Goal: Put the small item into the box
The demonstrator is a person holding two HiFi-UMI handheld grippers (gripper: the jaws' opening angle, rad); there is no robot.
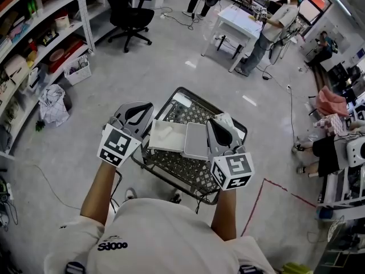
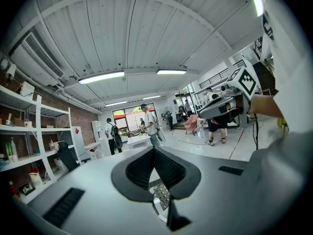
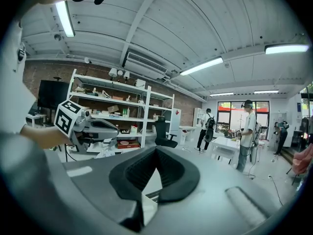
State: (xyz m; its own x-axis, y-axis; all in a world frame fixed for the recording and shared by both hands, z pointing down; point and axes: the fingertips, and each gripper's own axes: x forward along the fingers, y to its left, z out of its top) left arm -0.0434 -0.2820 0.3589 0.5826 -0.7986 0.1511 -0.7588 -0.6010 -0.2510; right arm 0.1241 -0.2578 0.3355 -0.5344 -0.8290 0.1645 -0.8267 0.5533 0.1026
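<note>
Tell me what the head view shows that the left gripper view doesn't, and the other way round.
Only the head view: the whole wire basket, with an open white box and what looks like its lid lying in it. Only the left gripper view: the ceiling strip lights and, up close, the left gripper with its fingers shut. Both: the right gripper, the shelves, the person in white at a white table, and a sliver of basket mesh.

White box (image 1: pixel 167 136) lies open on wire cart (image 1: pixel 178 169).
</note>
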